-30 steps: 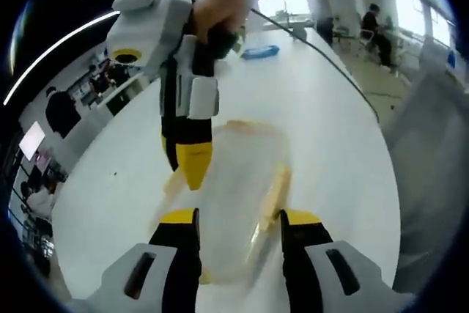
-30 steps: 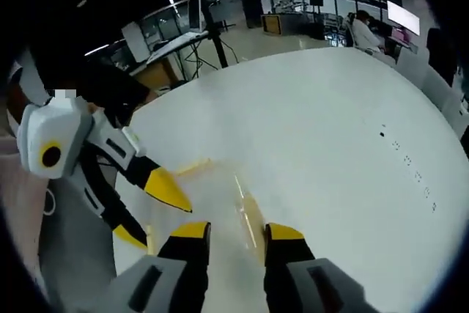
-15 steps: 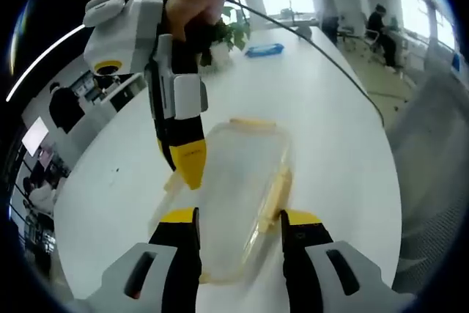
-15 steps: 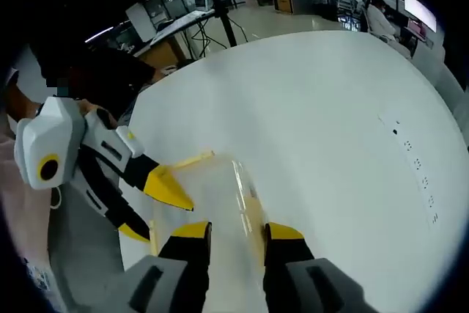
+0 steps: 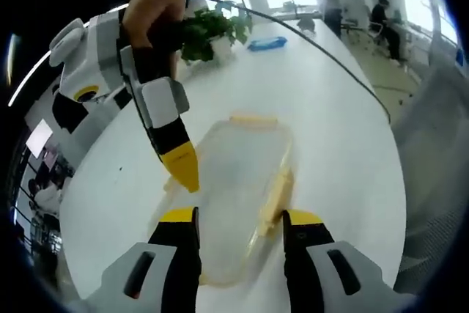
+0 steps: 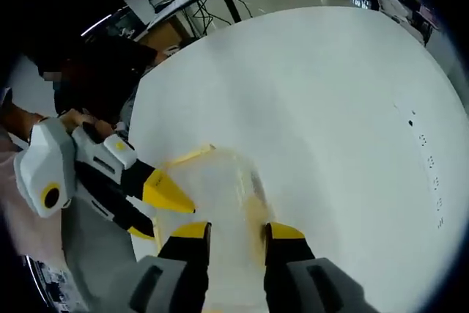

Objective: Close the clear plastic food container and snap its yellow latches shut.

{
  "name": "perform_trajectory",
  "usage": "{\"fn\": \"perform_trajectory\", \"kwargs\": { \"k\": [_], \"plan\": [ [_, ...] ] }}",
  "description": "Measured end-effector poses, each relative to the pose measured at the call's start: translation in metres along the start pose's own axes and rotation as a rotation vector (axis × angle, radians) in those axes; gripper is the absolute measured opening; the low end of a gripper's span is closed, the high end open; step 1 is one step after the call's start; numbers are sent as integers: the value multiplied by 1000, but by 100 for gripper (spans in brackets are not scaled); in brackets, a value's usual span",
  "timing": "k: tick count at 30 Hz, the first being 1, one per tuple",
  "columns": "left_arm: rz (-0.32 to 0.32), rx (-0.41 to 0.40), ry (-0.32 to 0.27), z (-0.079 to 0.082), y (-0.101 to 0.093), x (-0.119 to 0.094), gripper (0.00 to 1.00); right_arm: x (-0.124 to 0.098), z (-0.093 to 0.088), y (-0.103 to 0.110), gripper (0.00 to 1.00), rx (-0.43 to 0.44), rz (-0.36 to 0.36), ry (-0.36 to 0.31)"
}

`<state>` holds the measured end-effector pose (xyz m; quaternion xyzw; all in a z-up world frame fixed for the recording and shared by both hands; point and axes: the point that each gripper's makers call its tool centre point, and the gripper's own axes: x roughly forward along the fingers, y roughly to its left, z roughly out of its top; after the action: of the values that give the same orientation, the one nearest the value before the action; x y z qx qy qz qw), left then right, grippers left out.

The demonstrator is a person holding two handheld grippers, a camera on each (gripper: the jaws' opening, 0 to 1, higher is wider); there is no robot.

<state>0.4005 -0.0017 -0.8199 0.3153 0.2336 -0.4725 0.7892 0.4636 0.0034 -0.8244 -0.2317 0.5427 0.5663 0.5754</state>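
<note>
Hovering over the white desk (image 5: 344, 130), jaws parted and grasping nothing: left gripper (image 5: 239, 219) astride the clear plastic food container (image 5: 238, 196) near the desk's edge (yellow latches (image 5: 277, 192) seemingly unsnapped), right gripper (image 5: 185, 174) tip poised at its left rim, probably also parted.

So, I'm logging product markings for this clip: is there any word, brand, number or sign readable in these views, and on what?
None can be read.
Clear food container: lid and yellow latches carry no visible print.
Right gripper and left gripper: plain white, black and yellow, no lettering seen.
White table: a few small dark marks, too small to read as text.
Background screens: too blurred to read.
</note>
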Motion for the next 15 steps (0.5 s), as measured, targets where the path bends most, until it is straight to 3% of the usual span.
{"fn": "perform_trajectory", "kwargs": {
  "k": [4, 5, 6, 7, 13, 14, 15],
  "plan": [
    [4, 4, 16, 1, -1, 1, 41, 4, 0, 0, 30, 32, 51, 12],
    [13, 8, 20, 1, 1, 0, 41, 12, 11, 17, 31, 88, 136, -57],
    [12, 5, 28, 1, 1, 1, 40, 10, 1, 7, 31, 38, 94, -6],
    [10, 2, 33, 1, 1, 1, 40, 9, -1, 6, 31, 40, 95, 11],
    [79, -26, 17, 4, 2, 6, 40, 8, 2, 4, 33, 23, 79, 7],
    [142, -26, 14, 2, 8, 5, 38, 8, 2, 4, 33, 21, 77, 8],
    [133, -14, 0, 5, 1, 4, 38, 7, 0, 5, 33, 28, 77, 13]
  ]
}}
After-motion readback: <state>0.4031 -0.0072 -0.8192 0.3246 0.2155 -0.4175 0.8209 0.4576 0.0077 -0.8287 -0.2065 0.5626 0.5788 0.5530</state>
